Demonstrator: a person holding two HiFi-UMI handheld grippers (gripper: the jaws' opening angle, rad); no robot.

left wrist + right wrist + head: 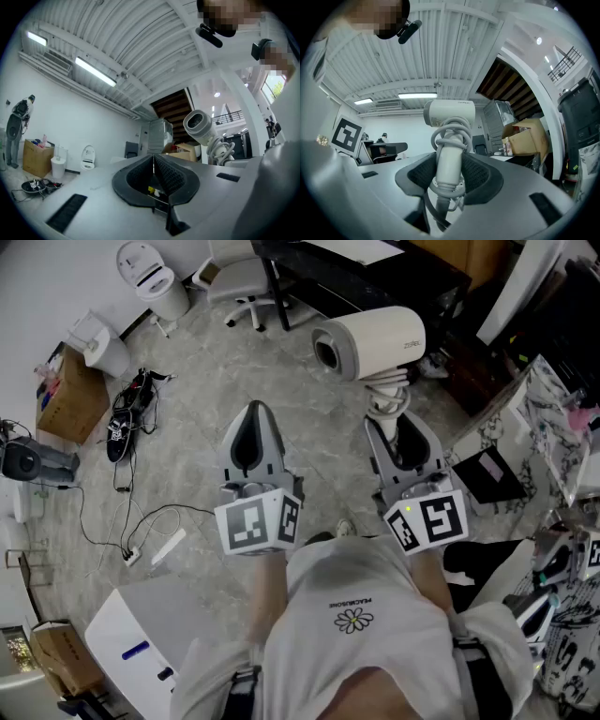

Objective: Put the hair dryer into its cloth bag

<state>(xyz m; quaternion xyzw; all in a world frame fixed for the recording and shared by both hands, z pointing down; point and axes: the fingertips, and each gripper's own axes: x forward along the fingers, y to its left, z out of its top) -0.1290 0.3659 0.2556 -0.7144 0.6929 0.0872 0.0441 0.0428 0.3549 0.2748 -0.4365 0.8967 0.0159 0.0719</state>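
Right gripper (pixel 401 439) has the hair dryer (pixel 370 341) clamped by its handle, jaws spread wide around it, the barrel on top and the white cord (pixel 451 130) coiled round the handle. Left gripper (pixel 253 439) hovers just alongside, jaws pressed together, nothing between them. Both are held out over the marbled floor (pixel 206 390).

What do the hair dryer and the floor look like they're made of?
The hair dryer: probably plastic, an off-white, smooth matte shell. Its cord, coiled round the handle: likely a rubbery sheath. The floor: stone or marble-look tile, grey with veining.
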